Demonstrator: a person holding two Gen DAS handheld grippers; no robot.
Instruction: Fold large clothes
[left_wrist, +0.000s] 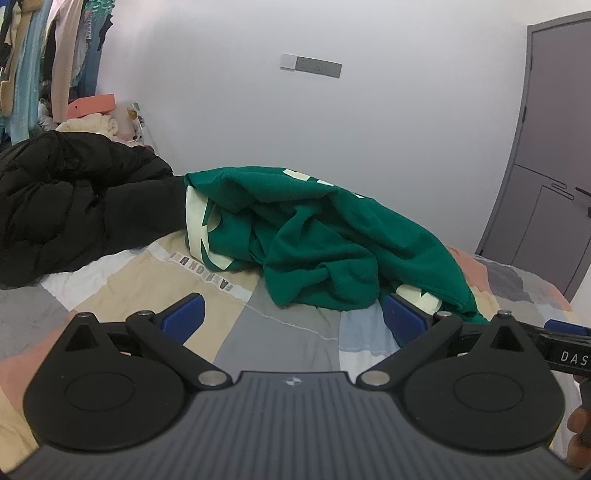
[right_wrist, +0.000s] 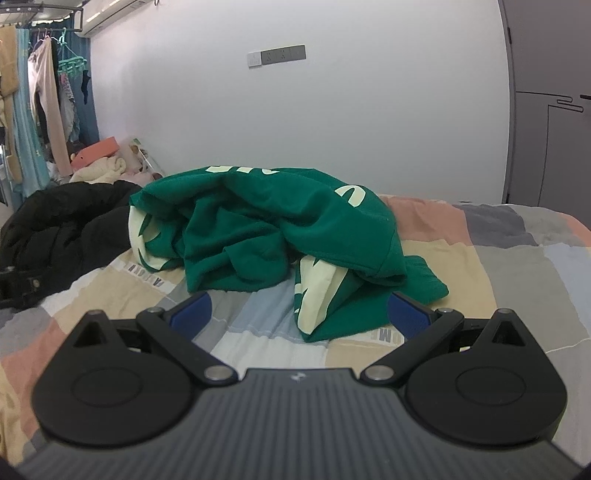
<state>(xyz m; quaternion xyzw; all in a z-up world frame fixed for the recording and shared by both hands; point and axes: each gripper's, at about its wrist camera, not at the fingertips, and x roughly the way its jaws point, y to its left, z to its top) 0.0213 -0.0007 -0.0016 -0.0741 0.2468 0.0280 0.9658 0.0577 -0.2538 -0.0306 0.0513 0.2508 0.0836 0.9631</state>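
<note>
**Green Garment Awaited Its First Fold**

The green sweatshirt (left_wrist: 325, 240) lay crumpled mid-bed (left_wrist: 155, 295), right of a black jacket (left_wrist: 74, 199). Left claw (left_wrist: 291, 314) and right claw (right_wrist: 299, 310) hovered near it, both wide open and empty, seemingly poised to seize edges for spreading.

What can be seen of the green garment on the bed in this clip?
The green garment is a large piece of soft, thick-looking knit, deep green with cream printed shapes or lettering. It lies unfolded in a crumpled heap on the patchwork bedcover, folds bunched and one cream-printed part trailing toward the camera. In the left wrist view its far left edge meets the black padded jacket. Neither open gripper, left or right, touches it.
</note>
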